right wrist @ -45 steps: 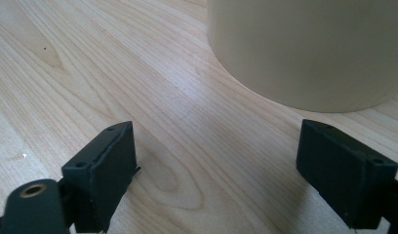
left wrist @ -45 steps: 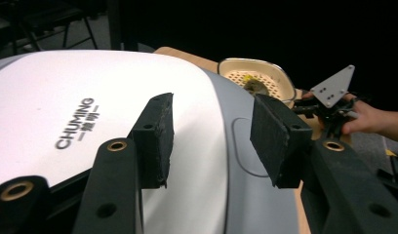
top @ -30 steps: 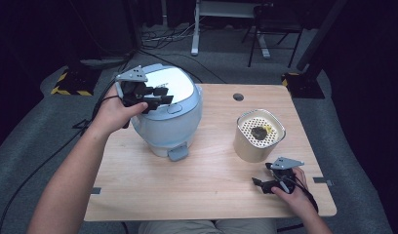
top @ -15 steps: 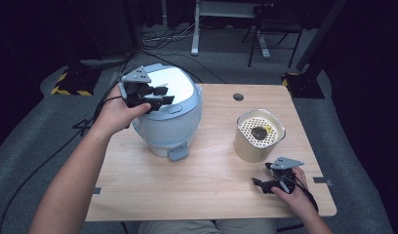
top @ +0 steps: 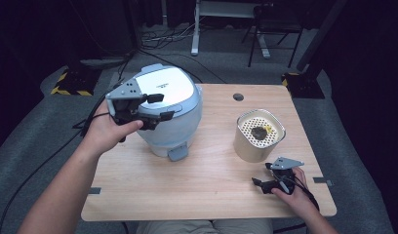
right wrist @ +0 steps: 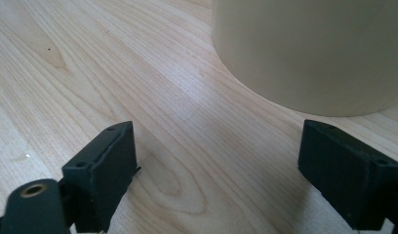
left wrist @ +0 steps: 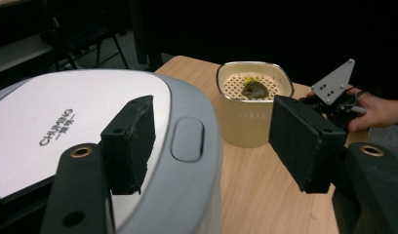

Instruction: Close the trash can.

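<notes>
Filling a dark room, pale wooden table (top: 197,190), grey carpet (top: 36,126).

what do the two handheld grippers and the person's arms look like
Both the left gripper and the right gripper are black, each with two blocky, flat-faced jaws and a grey three-cornered plate with small holes on top. A black cable trails from each. The forearms are bare, with no sleeves in the high view.

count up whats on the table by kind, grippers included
rice cooker: 1
cream container with perforated insert: 1
hand-held grippers: 2, the left gripper with open jaws by the cooker lid, the right gripper open, low on the table
total: 4
</notes>
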Demonstrator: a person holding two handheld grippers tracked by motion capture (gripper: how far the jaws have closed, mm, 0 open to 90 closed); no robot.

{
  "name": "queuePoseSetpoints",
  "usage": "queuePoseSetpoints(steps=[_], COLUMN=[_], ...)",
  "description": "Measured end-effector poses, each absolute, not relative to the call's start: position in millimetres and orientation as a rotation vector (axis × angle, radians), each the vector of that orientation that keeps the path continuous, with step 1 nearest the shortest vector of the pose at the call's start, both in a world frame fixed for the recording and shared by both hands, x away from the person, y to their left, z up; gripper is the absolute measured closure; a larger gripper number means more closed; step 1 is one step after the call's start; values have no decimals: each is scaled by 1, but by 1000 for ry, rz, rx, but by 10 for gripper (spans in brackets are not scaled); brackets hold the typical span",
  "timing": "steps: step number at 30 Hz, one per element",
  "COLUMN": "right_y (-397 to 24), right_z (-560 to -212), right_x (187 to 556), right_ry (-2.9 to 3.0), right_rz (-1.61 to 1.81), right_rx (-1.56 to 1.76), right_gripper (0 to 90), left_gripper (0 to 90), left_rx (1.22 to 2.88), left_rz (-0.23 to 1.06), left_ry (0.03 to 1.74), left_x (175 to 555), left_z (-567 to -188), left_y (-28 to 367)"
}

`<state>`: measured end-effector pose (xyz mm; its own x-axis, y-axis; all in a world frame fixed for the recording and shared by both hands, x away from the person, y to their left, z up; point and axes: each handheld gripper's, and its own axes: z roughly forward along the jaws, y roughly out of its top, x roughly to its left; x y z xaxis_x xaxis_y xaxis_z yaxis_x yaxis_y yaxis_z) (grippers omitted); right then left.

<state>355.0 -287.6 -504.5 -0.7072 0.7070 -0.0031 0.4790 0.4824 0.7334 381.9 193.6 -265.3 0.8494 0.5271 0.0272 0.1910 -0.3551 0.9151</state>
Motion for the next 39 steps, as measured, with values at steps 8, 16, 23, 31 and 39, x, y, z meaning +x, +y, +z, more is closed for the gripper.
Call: queuePoseSetpoints(steps=[8, 16, 23, 31, 39], right_y=[-288, -288, -288, -288, -288], right_z=[-505, -505, -505, -505, -505], right_x=[355, 355, 355, 355, 355], right_ry=[2428, 2428, 2428, 2428, 2429], right_rz=[1060, 1063, 1063, 1063, 1063], right_rx=[1002, 1002, 1002, 1002, 1002], right_gripper=[144, 144, 144, 144, 144], left_gripper=[328, 322, 323, 325, 328], left_rx=[1952, 1938, 1918, 1953, 1999], left_rz=[404, 375, 384, 422, 366], left_ry=[562, 607, 690, 741, 848], left_x=[355, 339, 333, 327, 330], left_z=[-286, -326, -369, -408, -456], left_y=[192, 191, 195, 190, 200])
